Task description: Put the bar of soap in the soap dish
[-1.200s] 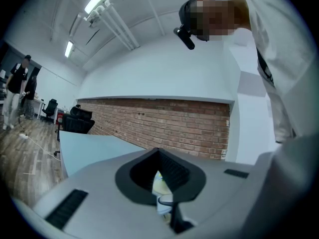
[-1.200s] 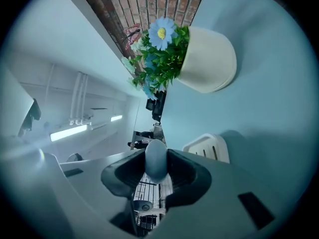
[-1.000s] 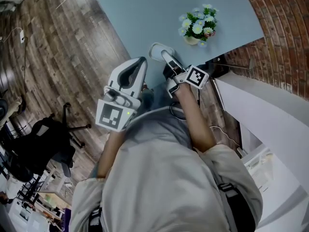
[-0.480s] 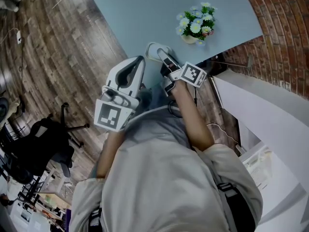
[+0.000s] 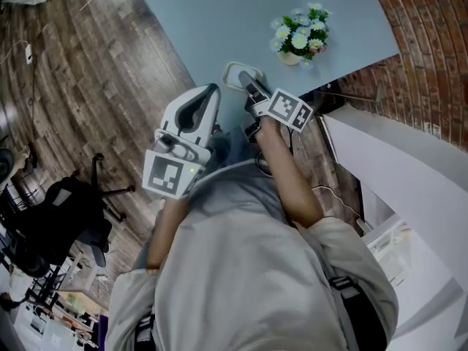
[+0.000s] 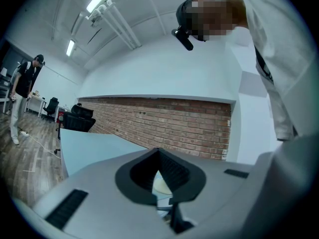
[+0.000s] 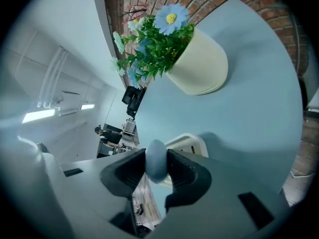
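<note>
The right gripper (image 7: 157, 167) has its jaws half closed, pads pressed on either side of the soap (image 7: 155, 158), a rounded grey-blue bar standing on edge between them; in the head view this gripper (image 5: 249, 85) tilts down over the dish (image 5: 235, 72), and whether the soap touches the dish cannot be told. The left gripper (image 6: 158, 154) has its jaw tips met with nothing between them; in the head view it (image 5: 214, 92) hangs just left of the dish, off the table's near edge and over the floor (image 5: 88, 72).

The dish (image 7: 192, 142) sits on the table (image 5: 219, 13) close to that near edge, which runs slantwise down past the dish's left side; beyond the dish the table lies open up to its far end; right of the dish the top ends at a corner by the brick wall (image 5: 431, 42).

The dish is white with a raised rim; the part of its inside that shows past the jaws is bare white with a dark slot. The pot (image 7: 199, 66), cream and round, stands beyond and right of the dish, a little apart from it; it holds flowers (image 7: 159, 36), blue and white with green leaves.
</note>
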